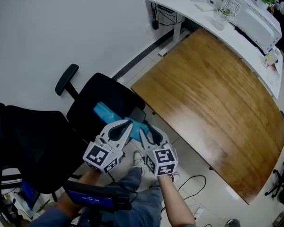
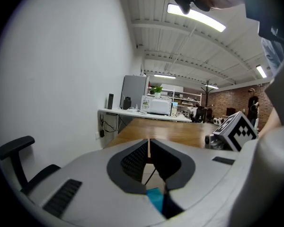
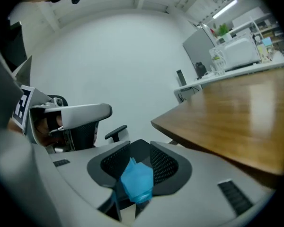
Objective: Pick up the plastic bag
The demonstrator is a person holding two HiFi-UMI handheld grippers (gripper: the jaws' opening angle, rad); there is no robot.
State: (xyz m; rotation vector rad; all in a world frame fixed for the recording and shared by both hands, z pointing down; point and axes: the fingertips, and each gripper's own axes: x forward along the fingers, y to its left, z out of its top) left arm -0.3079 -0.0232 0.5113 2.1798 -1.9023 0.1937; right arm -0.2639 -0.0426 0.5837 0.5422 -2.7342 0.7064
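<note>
Plastic bag (image 1: 105, 112), blue and crumpled, over the seat of the black chair (image 1: 92, 103).
My right tongs (image 3: 139, 145) are spread, with the bag loose between them. My left tongs (image 2: 148, 141) are pressed together at the tips, a scrap of blue showing behind. The wooden counter (image 1: 213, 93) stands just beside the chair.
</note>
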